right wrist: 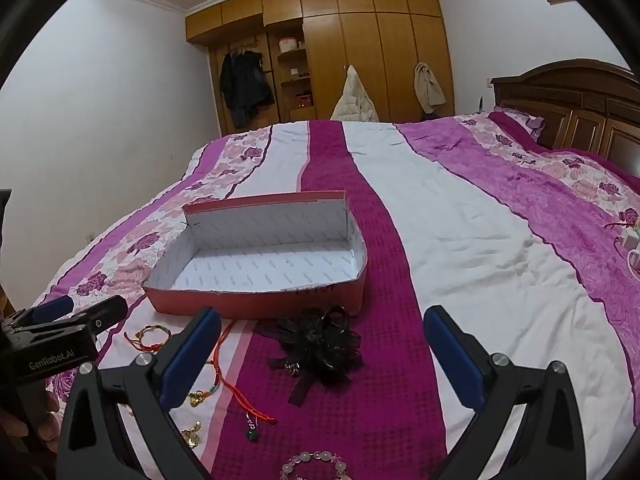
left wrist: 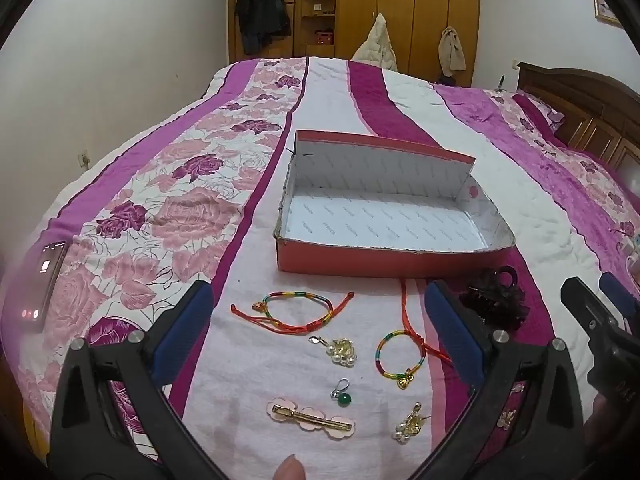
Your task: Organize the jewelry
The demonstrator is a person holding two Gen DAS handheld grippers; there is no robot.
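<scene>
An open red cardboard box (left wrist: 348, 258) with a white inside lies on the bed; it also shows in the right wrist view (right wrist: 256, 306). In front of it lie a rainbow cord bracelet (left wrist: 298, 312), a second rainbow bracelet (left wrist: 396, 356), two gold pearl earrings (left wrist: 342, 350) (left wrist: 408, 426), a green bead earring (left wrist: 342, 396), a gold hair clip (left wrist: 312, 420) and a black lace hair bow (right wrist: 320, 346). A pink bead bracelet (right wrist: 314, 464) lies at the bottom edge. My left gripper (left wrist: 320, 320) is open above the jewelry. My right gripper (right wrist: 322, 344) is open around the bow.
A phone (left wrist: 46, 284) lies on the quilt at the left. The purple floral quilt (right wrist: 480, 240) covers the whole bed. A wooden wardrobe (right wrist: 360, 52) and headboard (right wrist: 580, 108) stand behind. Small white objects (right wrist: 632, 240) sit at the right edge.
</scene>
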